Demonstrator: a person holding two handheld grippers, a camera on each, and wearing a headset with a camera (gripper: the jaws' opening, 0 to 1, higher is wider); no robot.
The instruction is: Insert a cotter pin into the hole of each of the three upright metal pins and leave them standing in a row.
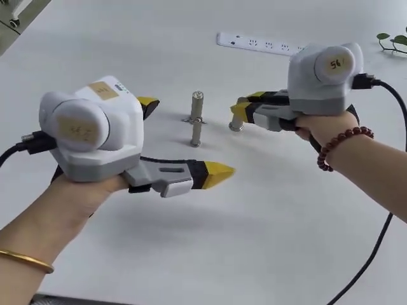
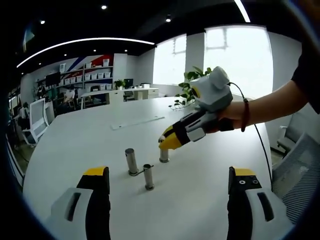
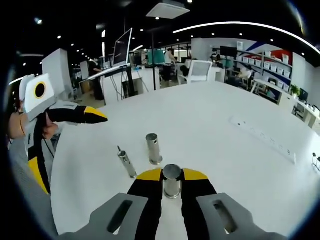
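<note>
Three short metal pins stand on the white table (image 1: pixel 267 241). My right gripper (image 1: pixel 240 113) is shut on the rightmost pin (image 1: pixel 236 126), which sits upright between its yellow fingertips (image 3: pixel 192 174) in the right gripper view (image 3: pixel 172 181). The two other pins (image 1: pixel 197 101) (image 1: pixel 196 135) stand close together to its left, with a thin cotter pin (image 1: pixel 193 119) at the nearer one. My left gripper (image 1: pixel 184 136) hovers open and holds nothing, its jaws wide apart in front of the pins (image 2: pixel 148 176) (image 2: pixel 131 161).
A white power strip (image 1: pixel 261 44) lies at the far side of the table. A green plant (image 1: pixel 394 41) is at the back right corner. Black cables (image 1: pixel 375 254) trail from both grippers. Bare tabletop spreads in front of the pins.
</note>
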